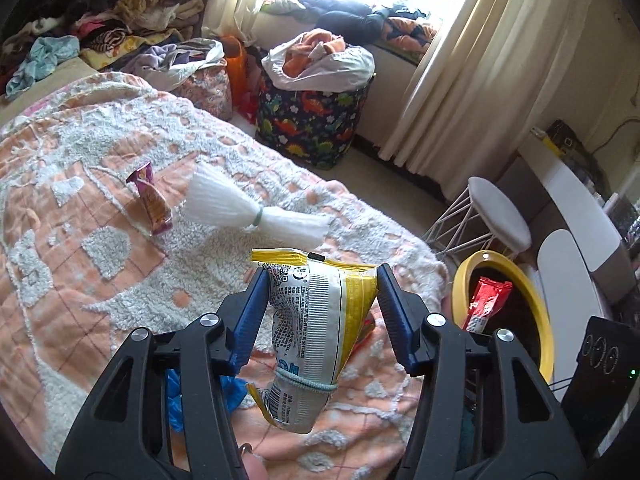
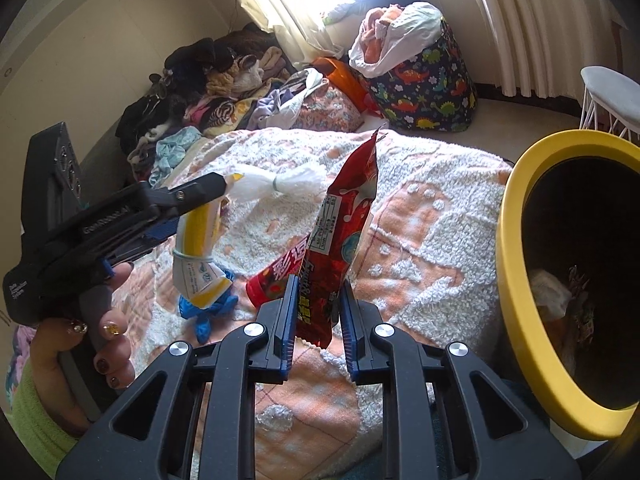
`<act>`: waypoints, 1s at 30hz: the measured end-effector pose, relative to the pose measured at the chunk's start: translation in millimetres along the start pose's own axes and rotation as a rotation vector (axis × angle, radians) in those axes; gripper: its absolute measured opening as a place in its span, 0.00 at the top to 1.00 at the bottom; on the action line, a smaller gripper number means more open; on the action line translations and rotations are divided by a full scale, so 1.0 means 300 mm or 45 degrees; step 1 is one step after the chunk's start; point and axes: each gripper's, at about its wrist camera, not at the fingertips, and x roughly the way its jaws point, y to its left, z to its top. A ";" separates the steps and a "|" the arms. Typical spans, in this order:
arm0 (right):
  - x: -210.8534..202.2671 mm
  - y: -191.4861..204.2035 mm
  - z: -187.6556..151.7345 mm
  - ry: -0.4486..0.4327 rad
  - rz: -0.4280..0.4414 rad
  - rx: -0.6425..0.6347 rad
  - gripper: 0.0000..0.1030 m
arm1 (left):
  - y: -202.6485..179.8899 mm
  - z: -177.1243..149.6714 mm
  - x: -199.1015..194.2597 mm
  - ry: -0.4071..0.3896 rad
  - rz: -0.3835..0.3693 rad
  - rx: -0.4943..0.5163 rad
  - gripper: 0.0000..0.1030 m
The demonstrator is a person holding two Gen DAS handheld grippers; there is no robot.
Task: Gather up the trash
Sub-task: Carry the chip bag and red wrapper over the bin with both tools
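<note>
The yellow-and-white snack bag point(image 1: 316, 320), cinched low down with a pale band, hangs upright between the blue pads of the left gripper point(image 1: 323, 280), which presses its upper part from both sides, so the bag is held clear of the bed point(image 1: 100, 280); the jaws stand at a middling width around it. In the right wrist view the same bag point(image 2: 200, 256) dangles from that gripper above a crumpled blue glove point(image 2: 208, 312) lying on the bedspread. The red snack wrapper point(image 2: 340, 248) stands tall between the pads of the right gripper point(image 2: 318, 304), pinched near its bottom edge by narrow jaws, its torn top pointing up (a second red packet point(image 2: 272, 278) lies flat on the bed just behind it). The yellow-rimmed bin point(image 2: 516, 288) stands just to the right of that wrapper, beside the bed, with some rubbish already inside. Further back on the bed lie a white tied bundle point(image 1: 256, 212) and, beside it, a purple snack packet point(image 1: 150, 202). A dinosaur-print basket point(image 1: 312, 124) sits by the curtain.
</note>
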 end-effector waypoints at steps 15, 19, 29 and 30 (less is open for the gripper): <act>-0.082 -0.043 0.033 -0.070 -0.007 0.020 0.82 | -0.113 0.014 -0.053 -0.041 -0.090 0.040 0.55; -0.101 -0.060 0.039 -0.088 -0.009 0.030 0.81 | -0.145 0.008 -0.051 -0.038 -0.109 0.059 0.55; -0.148 -0.104 0.056 -0.128 -0.014 0.067 0.82 | -0.223 -0.006 -0.034 -0.020 -0.149 0.115 0.55; -0.152 -0.109 0.058 -0.133 -0.017 0.071 0.82 | -0.226 -0.007 -0.033 -0.018 -0.152 0.120 0.55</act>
